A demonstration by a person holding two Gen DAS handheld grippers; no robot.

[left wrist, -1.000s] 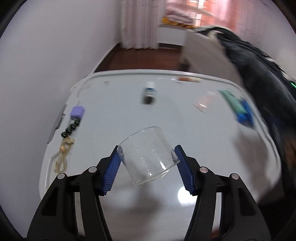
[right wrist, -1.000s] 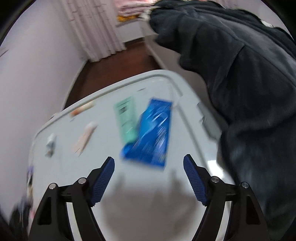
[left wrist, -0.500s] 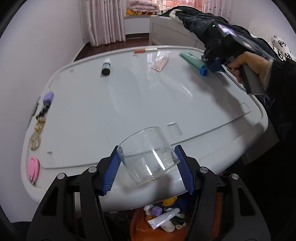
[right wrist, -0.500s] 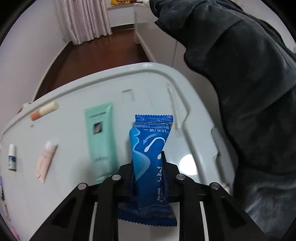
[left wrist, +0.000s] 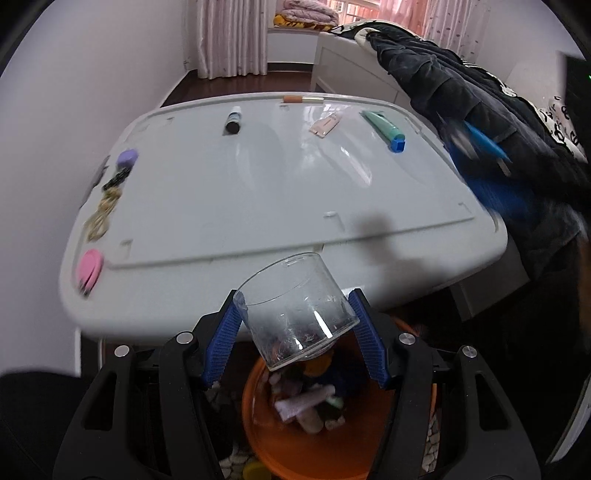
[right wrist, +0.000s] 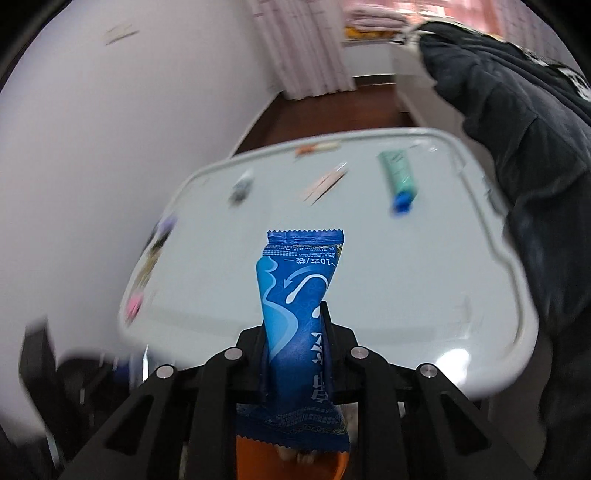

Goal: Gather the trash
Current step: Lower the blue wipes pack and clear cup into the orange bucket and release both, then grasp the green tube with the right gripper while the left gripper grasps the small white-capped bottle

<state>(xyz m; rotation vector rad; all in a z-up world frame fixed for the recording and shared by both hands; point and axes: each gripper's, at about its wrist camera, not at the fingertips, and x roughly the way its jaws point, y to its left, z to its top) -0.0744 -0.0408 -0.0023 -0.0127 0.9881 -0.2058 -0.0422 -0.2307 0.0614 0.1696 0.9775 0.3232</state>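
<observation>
Trash carry-to-bin step: blue wrapper pinched in closed right gripper, above table near edge. Left gripper clamps clear cup over orange bin (6 o'clock). Next: position above bin, release.

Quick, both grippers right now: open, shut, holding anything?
Left gripper: shut on the clear cup.
Right gripper: shut on the blue wrapper.

soft daylight from the far window; glare on the glossy desk; fisheye bending and dark corners; motion blur smears the right-wrist view.
</observation>
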